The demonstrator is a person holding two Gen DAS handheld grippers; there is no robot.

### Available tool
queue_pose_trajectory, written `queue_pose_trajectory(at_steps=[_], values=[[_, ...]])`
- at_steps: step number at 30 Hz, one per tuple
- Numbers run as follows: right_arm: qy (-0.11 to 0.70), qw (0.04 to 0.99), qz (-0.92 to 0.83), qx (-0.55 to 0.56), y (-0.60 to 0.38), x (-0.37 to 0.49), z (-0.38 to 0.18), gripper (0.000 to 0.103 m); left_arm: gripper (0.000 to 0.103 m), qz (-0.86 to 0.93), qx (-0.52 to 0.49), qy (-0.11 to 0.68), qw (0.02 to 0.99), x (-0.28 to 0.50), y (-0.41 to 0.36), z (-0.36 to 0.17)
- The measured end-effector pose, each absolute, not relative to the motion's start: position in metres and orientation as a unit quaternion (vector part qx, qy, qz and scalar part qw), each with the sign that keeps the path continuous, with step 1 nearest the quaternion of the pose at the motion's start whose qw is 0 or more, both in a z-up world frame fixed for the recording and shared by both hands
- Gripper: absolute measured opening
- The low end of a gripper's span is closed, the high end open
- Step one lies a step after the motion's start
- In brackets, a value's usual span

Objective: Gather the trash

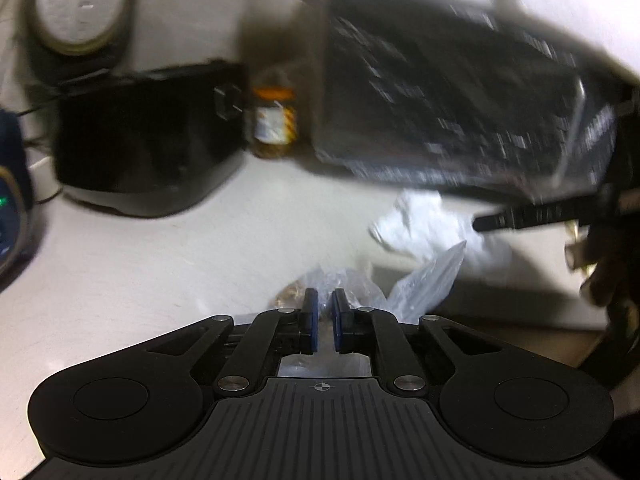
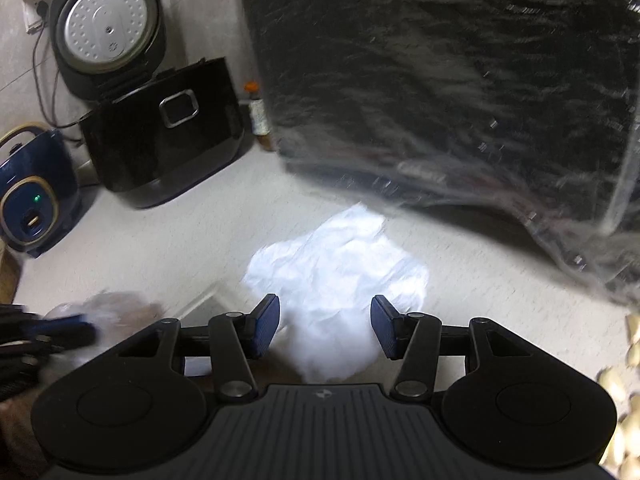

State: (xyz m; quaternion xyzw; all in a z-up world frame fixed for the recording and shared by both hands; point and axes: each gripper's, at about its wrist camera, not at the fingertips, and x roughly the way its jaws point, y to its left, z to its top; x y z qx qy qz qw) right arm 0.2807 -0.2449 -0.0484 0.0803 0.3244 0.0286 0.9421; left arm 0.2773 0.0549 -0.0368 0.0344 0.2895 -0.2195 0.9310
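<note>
A crumpled white paper (image 2: 340,280) lies on the pale counter, between and just beyond the open fingers of my right gripper (image 2: 325,326). It also shows in the left wrist view (image 1: 420,224), partly behind the right gripper's finger (image 1: 532,216). My left gripper (image 1: 325,316) has its jaws nearly closed on a clear plastic bag with brownish bits (image 1: 340,284). That bag shows blurred at the left of the right wrist view (image 2: 108,312), with the left gripper (image 2: 60,332) beside it.
A large clear trash bag over a dark box (image 2: 440,92) fills the upper right. A black rice cooker with its lid up (image 2: 160,132), a blue appliance (image 2: 36,200) and a small sauce bottle (image 2: 258,114) stand along the back wall. Pale lumps (image 2: 628,400) lie at the right edge.
</note>
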Motion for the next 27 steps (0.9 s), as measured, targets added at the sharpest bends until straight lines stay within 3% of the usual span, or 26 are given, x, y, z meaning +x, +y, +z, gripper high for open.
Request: queue_pose_trajectory(at_steps=[4,9,16,18,19,20,27], values=[[0.320,0.943,0.025,0.084,-0.253,0.297,-0.047,0.055,0.011,-0.191,-0.020,0.267,0.944,0.272,0.079,-0.025],[0.347,0.931,0.035,0.106,-0.250,0.339,-0.057,0.056,0.011,-0.162,-0.046,0.250,0.953,0.266,0.096,-0.014],[0.371,0.927,0.020,0.057,-0.229,0.380,-0.076,0.055,0.011,-0.135,-0.077,0.248,0.956,0.263,0.112,-0.013],[0.368,0.928,0.015,0.047,-0.225,0.381,-0.076,0.041,0.011,-0.133,-0.085,0.245,0.957,0.259,0.118,-0.013],[0.371,0.927,0.020,0.047,-0.223,0.381,-0.075,0.015,0.011,-0.134,-0.087,0.244,0.956,0.258,0.120,-0.013],[0.376,0.925,0.028,0.052,-0.223,0.381,-0.074,0.001,0.011,-0.136,-0.088,0.244,0.956,0.257,0.122,-0.014],[0.327,0.935,0.073,0.113,-0.205,0.336,-0.031,0.001,0.011,-0.144,-0.120,0.237,0.953,0.255,0.144,-0.019]])
